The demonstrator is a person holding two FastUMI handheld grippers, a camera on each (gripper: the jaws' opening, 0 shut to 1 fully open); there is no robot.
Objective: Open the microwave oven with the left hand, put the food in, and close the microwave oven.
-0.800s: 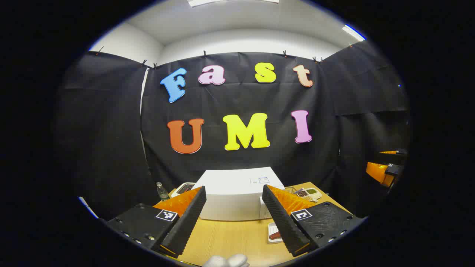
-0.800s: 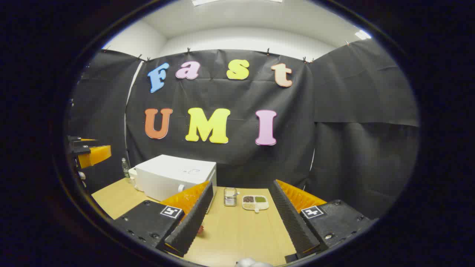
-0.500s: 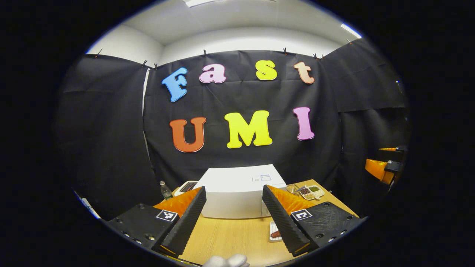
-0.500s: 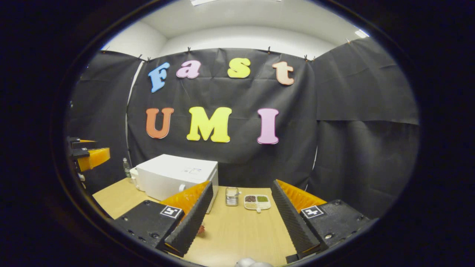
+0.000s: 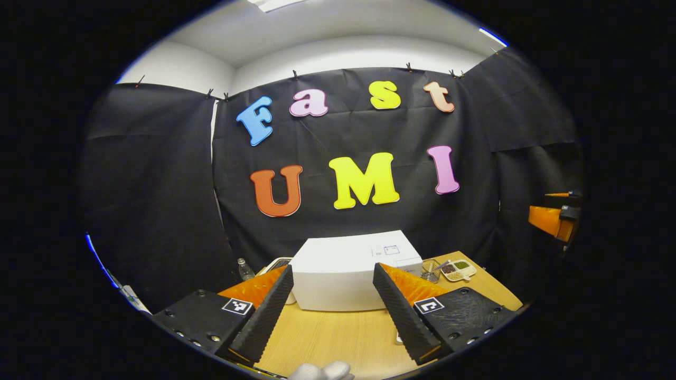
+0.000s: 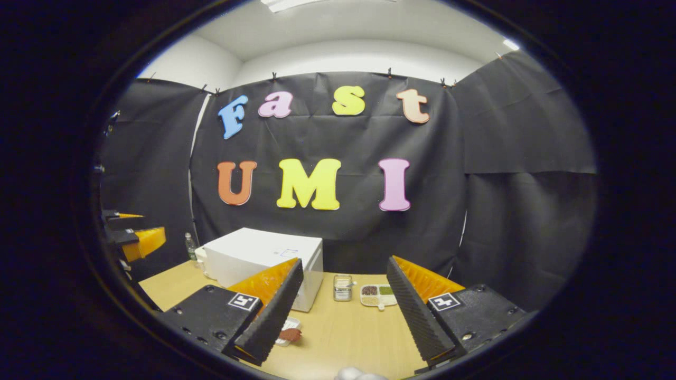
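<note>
Ahead, boxy smooth white microwave oven [image 5: 338, 277] shut on pale wood-grain worktop [image 5: 338, 338], left gripper [image 5: 332, 303] and right gripper [image 6: 343, 303] with ridged jaws spread wide, holding nothing.

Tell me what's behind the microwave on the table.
Behind the microwave, at its left rear corner, a clear bottle stands against the black cloth wall. The microwave hides whatever sits directly behind it.

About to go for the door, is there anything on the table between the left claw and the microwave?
Nothing visible: bare table lies between the open left claw and the microwave.
</note>
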